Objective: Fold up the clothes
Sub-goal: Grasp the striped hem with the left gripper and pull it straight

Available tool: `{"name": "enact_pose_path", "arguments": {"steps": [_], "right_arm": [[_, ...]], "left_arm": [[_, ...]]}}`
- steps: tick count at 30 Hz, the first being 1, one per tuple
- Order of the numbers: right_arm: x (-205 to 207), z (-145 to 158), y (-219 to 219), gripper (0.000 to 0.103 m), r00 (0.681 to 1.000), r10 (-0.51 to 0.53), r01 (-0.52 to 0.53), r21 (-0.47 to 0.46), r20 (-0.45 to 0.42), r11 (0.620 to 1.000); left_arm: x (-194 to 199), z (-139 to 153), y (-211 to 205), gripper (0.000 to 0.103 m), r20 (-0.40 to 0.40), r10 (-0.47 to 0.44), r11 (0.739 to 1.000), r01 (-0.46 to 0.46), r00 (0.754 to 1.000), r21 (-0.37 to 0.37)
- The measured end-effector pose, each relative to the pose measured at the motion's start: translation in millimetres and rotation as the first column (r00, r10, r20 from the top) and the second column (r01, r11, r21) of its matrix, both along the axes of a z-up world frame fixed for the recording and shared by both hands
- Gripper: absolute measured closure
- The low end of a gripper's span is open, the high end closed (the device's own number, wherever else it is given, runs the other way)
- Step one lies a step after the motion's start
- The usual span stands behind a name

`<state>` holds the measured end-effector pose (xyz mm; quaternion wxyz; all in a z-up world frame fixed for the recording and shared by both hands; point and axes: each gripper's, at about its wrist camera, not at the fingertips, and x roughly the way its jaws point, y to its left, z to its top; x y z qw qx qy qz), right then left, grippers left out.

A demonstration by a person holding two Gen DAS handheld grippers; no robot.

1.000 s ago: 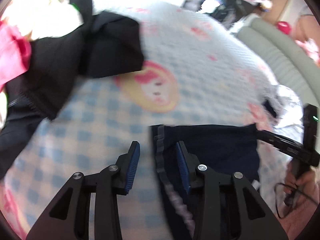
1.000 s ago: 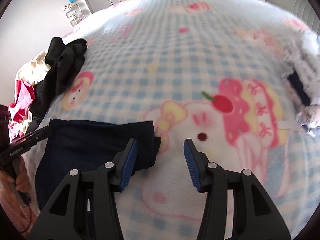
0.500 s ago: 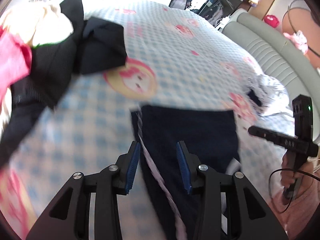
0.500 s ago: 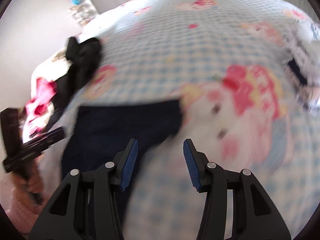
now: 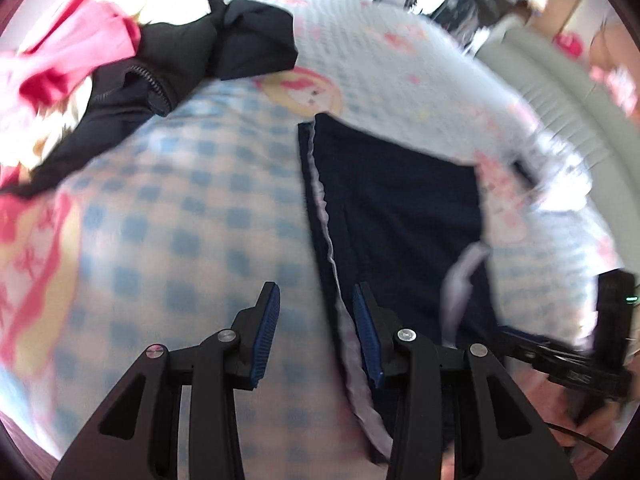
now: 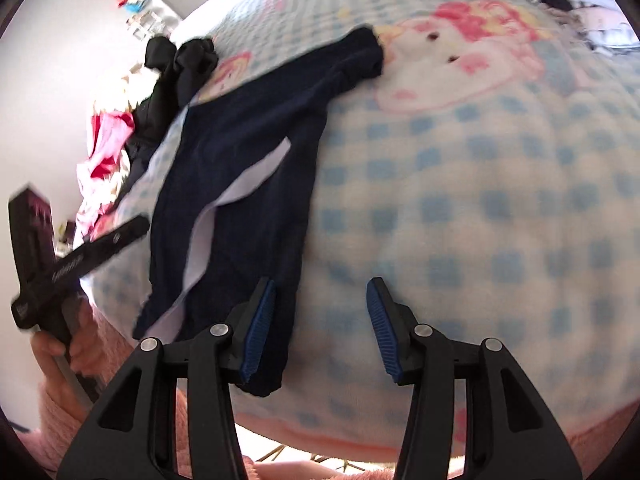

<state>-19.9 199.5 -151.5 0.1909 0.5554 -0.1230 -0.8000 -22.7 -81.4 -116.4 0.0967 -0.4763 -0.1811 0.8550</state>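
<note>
Both views are bright with daylight. In the left wrist view the far top edge is washed out to near white, and the pale blanket (image 5: 192, 208) glows softly, its checks smeared by motion blur. The navy garment (image 5: 396, 208) shows few folds and reads as a dark mass. The black gripper arms stay sharp in both views. In the right wrist view the wall (image 6: 60, 60) at left is blown out, and the blanket's checks are soft. Fisheye distortion bulges the bed and bends the edges; a dark vignette rings each frame.
</note>
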Motion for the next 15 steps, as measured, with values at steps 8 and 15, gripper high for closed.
{"name": "enact_pose_path", "arguments": {"steps": [8, 15], "right_arm": [[6.4, -12.0, -26.8, 0.054, 0.999, 0.04, -0.044, 0.109, 0.037, 0.993], [9.4, -8.2, -35.6, 0.053, 0.998, 0.041, -0.046, 0.148, 0.038, 0.988]], "left_arm": [[10.3, -22.4, 9.3, 0.063, 0.089, -0.002, 0.996, 0.01, 0.996, -0.088], [14.4, -10.7, 10.6, 0.062, 0.098, -0.069, 0.998, 0.069, 0.993, 0.005]]}}
